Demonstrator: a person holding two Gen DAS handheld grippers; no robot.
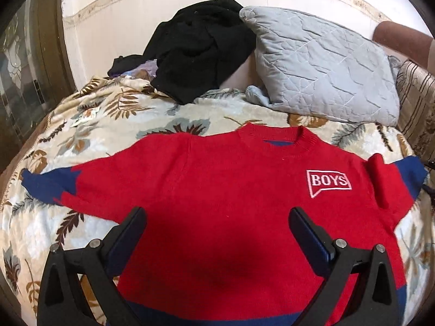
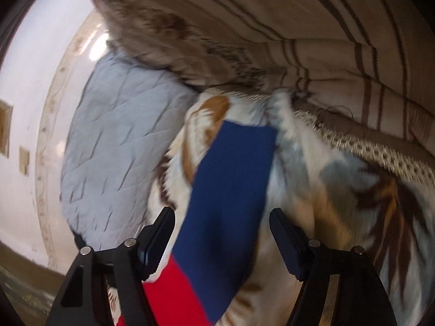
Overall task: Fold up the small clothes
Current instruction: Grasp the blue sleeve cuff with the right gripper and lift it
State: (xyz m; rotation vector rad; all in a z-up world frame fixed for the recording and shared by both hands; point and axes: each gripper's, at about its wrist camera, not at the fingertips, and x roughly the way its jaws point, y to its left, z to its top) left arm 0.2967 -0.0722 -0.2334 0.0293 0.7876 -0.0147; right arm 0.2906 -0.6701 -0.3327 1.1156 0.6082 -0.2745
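A small red sweater with navy cuffs, a navy hem and a white "BOYS" patch lies flat, front up, on the leaf-print blanket. Its left sleeve is spread out; its right sleeve has a raised fold near the cuff. My left gripper is open and empty, hovering over the sweater's lower body. In the right wrist view my right gripper is open, with the navy end of the right sleeve lying between its fingers, not pinched.
A grey quilted pillow and a heap of black clothing lie at the head of the bed by the wall. A striped cushion borders the bed's right side. A dark door frame stands at the left.
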